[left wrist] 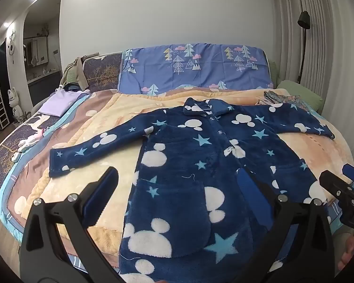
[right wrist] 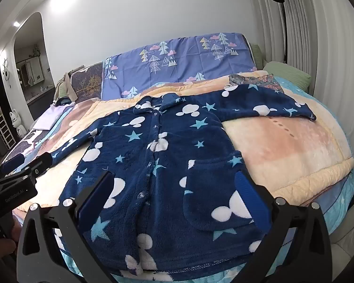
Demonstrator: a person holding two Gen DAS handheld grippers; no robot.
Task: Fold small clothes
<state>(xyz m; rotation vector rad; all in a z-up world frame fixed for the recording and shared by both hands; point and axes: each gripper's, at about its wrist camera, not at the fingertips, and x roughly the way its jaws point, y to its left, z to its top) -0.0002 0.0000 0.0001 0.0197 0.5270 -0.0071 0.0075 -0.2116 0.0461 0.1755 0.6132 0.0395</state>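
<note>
A navy fleece pajama top printed with white mouse heads and blue stars lies buttoned and face up on the peach blanket, collar toward the purple pillow, both sleeves spread outward. The left gripper hangs over the top's lower half, jaws spread wide, holding nothing. The right gripper hangs likewise over its hem, wide apart and empty.
</note>
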